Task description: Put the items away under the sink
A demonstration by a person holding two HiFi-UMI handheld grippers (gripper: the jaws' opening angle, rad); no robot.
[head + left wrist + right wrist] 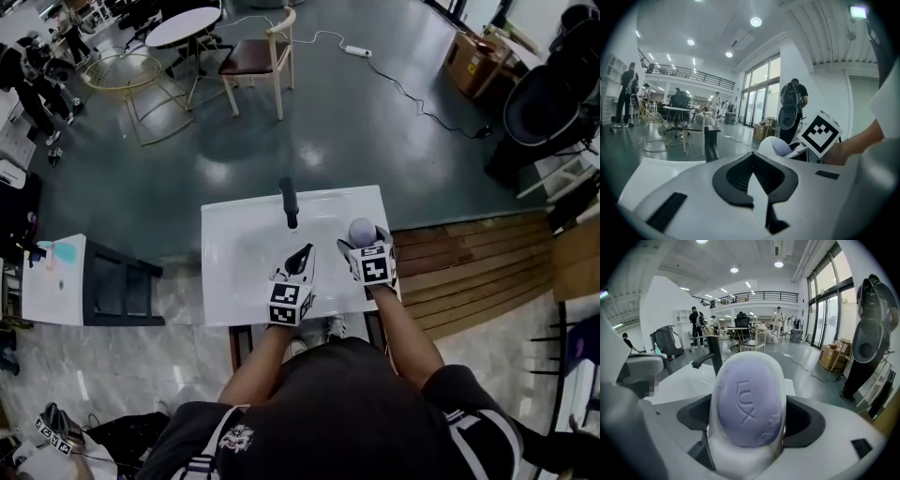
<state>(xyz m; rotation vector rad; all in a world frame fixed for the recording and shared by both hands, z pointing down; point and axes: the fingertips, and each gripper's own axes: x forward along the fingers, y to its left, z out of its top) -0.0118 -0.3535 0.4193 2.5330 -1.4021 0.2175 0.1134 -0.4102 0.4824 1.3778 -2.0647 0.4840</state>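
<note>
Right gripper view: right tool (750, 437) clamped on the soap (748, 401), its jaws spread to about the bar's width and pressing on its sides.
Soap: purple bar, seemingly seated in a white dish, held upright above the right rim of the sink (234, 272).
Handling: likely light and stiff but slick. A squeeze across the dish's sides seems safest, as the bar could slide out if tipped.
Left tool (753, 177): jaws together, nothing between them, hovering over the basin.
Faucet (289, 202): dark, at the sink's back edge, apart from both tools.
</note>
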